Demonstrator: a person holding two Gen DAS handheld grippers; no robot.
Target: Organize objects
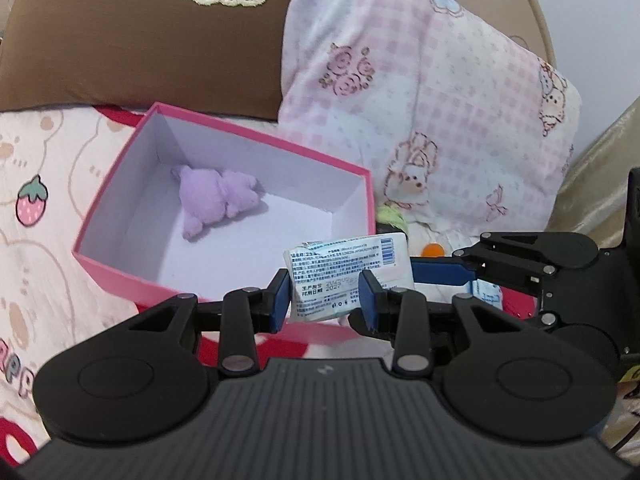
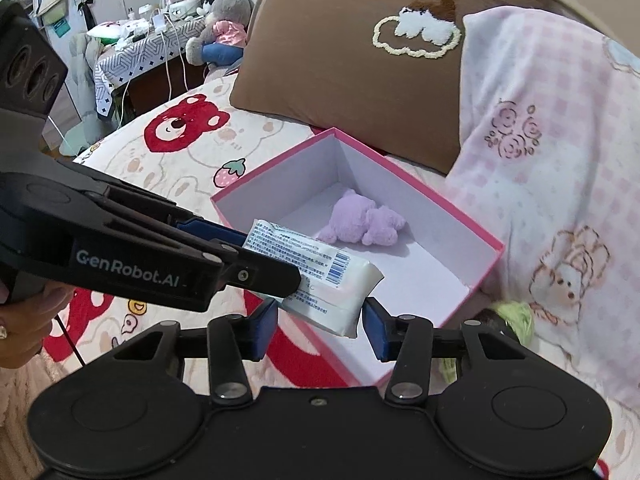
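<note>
While 2 grippers meet at 1 item, the left-wrist view runs as follows. At far left lies a bear-and-strawberry bedsheet (image 1: pixel 40 160), with a brown pillow (image 1: pixel 140 40) at the upper left. Left of centre, an open pink box (image 1: pixel 120 276) sits on the sheet, and 1 purple plush toy (image 1: pixel 216 200) lies on its white floor near the back wall. At lower centre the left gripper (image 1: pixel 324 300) is clamped on a white tissue pack (image 1: pixel 348 264), with 1 blue pad on each side. The pack is held up off the bed, by the box's near right corner. A pink checked blanket (image 1: pixel 460 100) fills the right side.

In the right-wrist view a hand (image 2: pixel 24 312) holds the left gripper at far left, and its fingers pinch the pack's left end. At lower centre the right gripper (image 2: pixel 320 328) has the pack's near end between its 2 pads. The pads sit right at the pack's edges, but whether they press on it cannot be told. The pack overlaps the box's near wall. Something fluffy and green (image 2: pixel 516 316) lies at the right, beside the box.
</note>
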